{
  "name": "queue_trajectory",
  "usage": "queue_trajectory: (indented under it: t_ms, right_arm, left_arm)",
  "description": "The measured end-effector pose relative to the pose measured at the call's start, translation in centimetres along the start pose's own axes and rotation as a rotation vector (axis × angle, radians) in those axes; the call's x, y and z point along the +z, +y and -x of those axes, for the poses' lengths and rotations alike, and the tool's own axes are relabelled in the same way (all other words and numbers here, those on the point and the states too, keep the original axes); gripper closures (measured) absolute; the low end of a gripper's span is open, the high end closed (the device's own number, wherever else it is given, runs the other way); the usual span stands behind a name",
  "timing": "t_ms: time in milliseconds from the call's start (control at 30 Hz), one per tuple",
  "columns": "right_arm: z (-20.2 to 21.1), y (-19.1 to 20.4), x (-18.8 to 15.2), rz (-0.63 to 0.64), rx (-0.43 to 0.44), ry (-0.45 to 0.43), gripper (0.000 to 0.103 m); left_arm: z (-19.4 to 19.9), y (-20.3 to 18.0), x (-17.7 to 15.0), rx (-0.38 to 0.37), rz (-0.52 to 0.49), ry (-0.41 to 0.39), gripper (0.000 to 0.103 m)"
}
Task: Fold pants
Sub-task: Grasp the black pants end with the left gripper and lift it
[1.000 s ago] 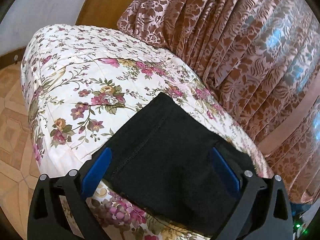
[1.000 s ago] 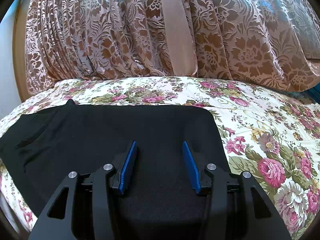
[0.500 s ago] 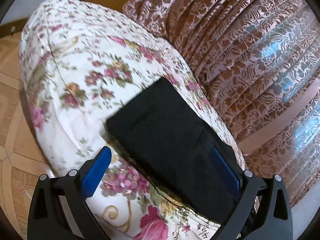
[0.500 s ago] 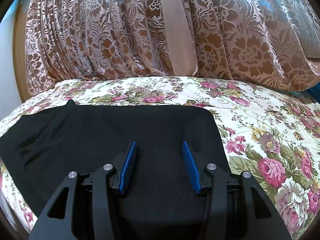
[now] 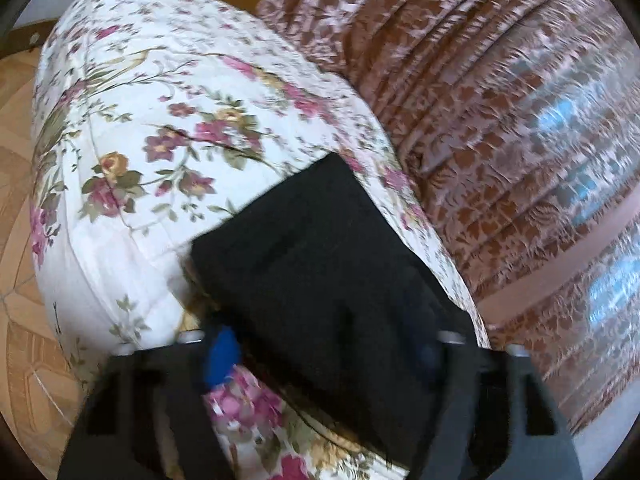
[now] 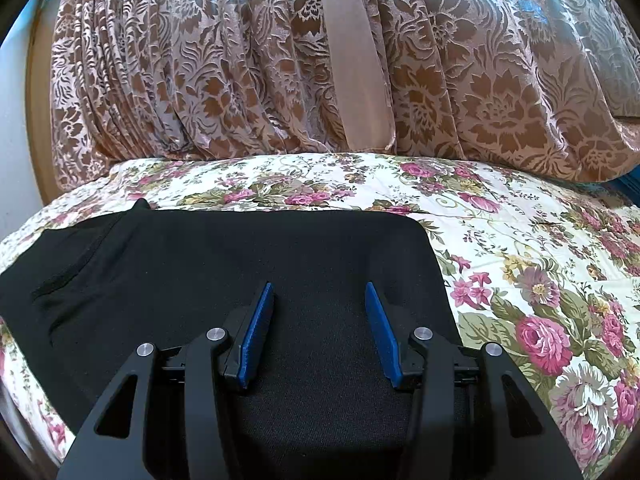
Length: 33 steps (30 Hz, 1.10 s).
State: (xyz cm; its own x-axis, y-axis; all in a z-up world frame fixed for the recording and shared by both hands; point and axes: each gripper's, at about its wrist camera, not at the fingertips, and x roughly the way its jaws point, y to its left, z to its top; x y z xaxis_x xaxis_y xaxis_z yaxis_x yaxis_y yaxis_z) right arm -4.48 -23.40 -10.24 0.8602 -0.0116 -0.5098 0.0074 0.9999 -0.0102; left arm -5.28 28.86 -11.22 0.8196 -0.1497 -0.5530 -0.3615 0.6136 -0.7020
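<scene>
Black knit pants, folded into a broad flat slab, lie on a bed covered with a white quilt printed in pink roses and green leaves. They sit at the near edge of the bed, toward its left end; the right part of the quilt is bare. A seam or pocket slit shows as a dark line on the pants' left portion in the right wrist view.

Behind the bed hangs a pleated brown-and-pink damask curtain with a plain beige band running down it. To the left, a strip of pale wall and a wooden frame edge.

Right gripper: black frame, blue-padded fingers held partway apart, low over the near part of the pants. Cloth lies beneath and between them, but the pads press on nothing that I can see.

Left gripper: view blurred. It comes in at the pants' left end, where the folded edge overhangs the rounded corner of the bed. Its jaws are closing, with the black cloth lying between them. One blue pad shows just under the lower left edge of the fabric; the other is a dim blue patch against the cloth. Cannot tell whether the pads already bear on the fabric.

Tan patterned floor tile shows below the bed corner.
</scene>
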Motion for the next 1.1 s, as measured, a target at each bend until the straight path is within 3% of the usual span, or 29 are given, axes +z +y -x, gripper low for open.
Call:
queue_trajectory:
  t_ms: [33,100,167,367,667,733,933,1100]
  right_arm:
    - [0.0,0.0,0.0,0.0,0.0,0.001,0.056]
    - [0.0,0.0,0.0,0.0,0.0,0.0,0.056]
    - [0.0,0.0,0.0,-0.001,0.001,0.001,0.056]
    - [0.0,0.0,0.0,0.0,0.0,0.001,0.056]
    - [0.1,0.0,0.2,-0.004,0.004,0.004,0.056]
    - [0.1,0.1,0.3,-0.006,0.018,0.011,0.051]
    - [1.1,0.6,1.4,-0.023,0.064,0.047,0.031]
    - [2.5,-0.7,2.1,-0.136,0.107,0.058,0.031]
  left_arm:
    - [-0.2,0.1,0.3,0.003,0.012,0.002,0.053]
    - [-0.4,0.0,0.6,0.007,0.017,0.002,0.075]
    - [-0.4,-0.6,0.9,0.024,-0.003,-0.004,0.086]
    - [1.2,-4.7,1.7,-0.056,-0.101,-0.057,0.089]
    - [4.0,-13.8,1.8,-0.283,-0.283,-0.083,0.089]
    - [4.8,-16.1,1.3,-0.337,-0.335,-0.08,0.089]
    - [5.8,-22.9,-1.5,-0.495,-0.499,-0.016,0.089]
    - [5.6,-27.4,-5.1,-0.606,-0.616,0.076,0.089]
